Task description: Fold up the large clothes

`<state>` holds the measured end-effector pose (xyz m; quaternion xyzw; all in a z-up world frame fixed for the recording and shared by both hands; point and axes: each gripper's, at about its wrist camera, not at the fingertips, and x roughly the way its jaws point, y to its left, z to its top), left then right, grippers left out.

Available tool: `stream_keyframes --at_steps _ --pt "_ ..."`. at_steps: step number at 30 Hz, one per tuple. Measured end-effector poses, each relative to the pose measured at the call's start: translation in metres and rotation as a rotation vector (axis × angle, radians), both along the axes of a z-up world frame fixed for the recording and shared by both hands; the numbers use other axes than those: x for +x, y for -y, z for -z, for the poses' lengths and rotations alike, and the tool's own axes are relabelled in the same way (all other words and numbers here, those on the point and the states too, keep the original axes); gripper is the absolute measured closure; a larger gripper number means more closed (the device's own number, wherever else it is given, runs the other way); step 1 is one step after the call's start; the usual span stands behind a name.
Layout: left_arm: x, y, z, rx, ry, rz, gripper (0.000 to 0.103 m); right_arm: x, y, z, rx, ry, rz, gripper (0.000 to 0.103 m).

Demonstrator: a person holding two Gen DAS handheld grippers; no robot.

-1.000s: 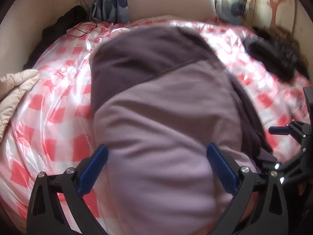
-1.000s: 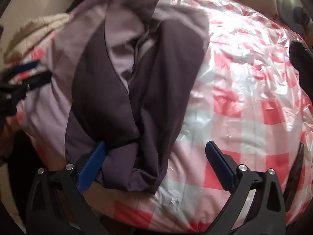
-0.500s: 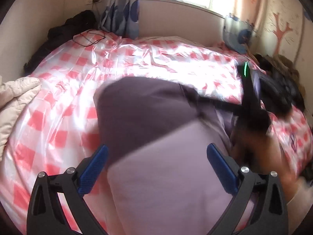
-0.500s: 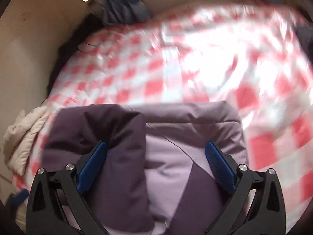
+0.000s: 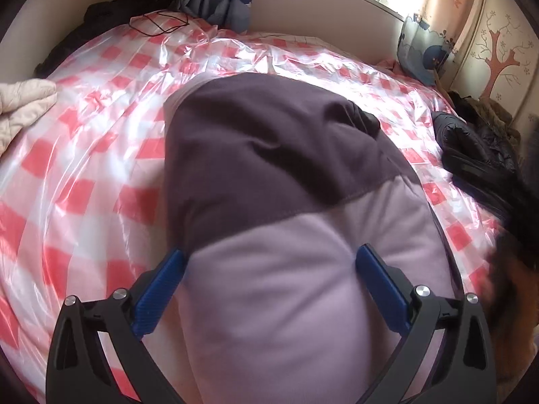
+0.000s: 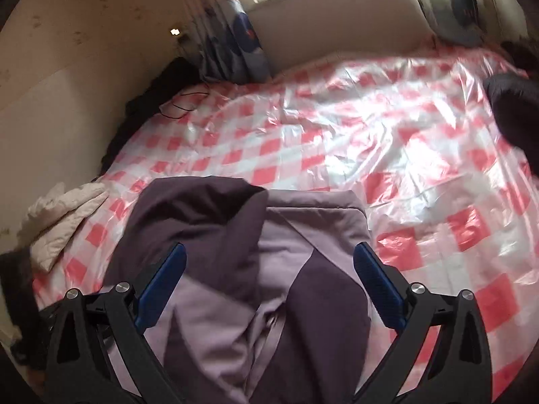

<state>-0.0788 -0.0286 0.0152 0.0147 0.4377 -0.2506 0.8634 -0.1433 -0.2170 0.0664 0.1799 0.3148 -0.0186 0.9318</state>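
Observation:
A folded jacket in light lilac and dark purple (image 5: 276, 222) lies on the bed's red-and-white checked plastic cover (image 5: 84, 175). My left gripper (image 5: 269, 269) is open, low over the jacket's lilac near end, blue pads either side of it, holding nothing. In the right wrist view the same jacket (image 6: 242, 269) lies as a bundle at the bed's near left. My right gripper (image 6: 269, 276) is open above it, empty.
A cream quilted garment (image 5: 20, 107) lies at the bed's left edge, also in the right wrist view (image 6: 60, 222). A black puffy jacket (image 5: 471, 148) lies at the right. Dark clothes and a cable (image 5: 158, 23) sit at the far left corner. Wall, window and curtains stand behind.
The right gripper swung up and back from the jacket's side to a high view over it. The left gripper moved lower and closer over the jacket. The jacket's far end looks tidier.

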Motion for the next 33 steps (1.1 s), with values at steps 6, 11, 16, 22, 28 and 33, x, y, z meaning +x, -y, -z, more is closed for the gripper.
stream_keyframes --at_steps 6,11,16,22,28,33 --pt "-0.019 0.005 0.002 0.047 -0.020 -0.036 0.006 -0.012 -0.023 0.073 0.008 -0.207 -0.103 0.007" --pt "-0.051 -0.004 -0.018 0.096 0.038 -0.076 0.006 -0.040 -0.032 0.027 -0.019 -0.179 -0.068 0.007" --pt "-0.081 -0.013 -0.024 0.159 0.090 -0.064 0.006 -0.073 -0.064 0.049 -0.068 -0.220 -0.118 0.007" --pt "-0.111 -0.023 -0.022 0.204 0.094 -0.038 0.006 -0.079 -0.052 0.054 0.033 -0.262 -0.115 0.007" --pt "-0.127 -0.027 -0.027 0.191 0.111 -0.037 0.006 -0.097 -0.064 0.057 -0.029 -0.275 -0.134 0.007" --pt "-0.133 -0.026 -0.028 0.201 0.116 -0.033 0.006 -0.107 -0.058 0.040 0.035 -0.246 -0.121 0.007"
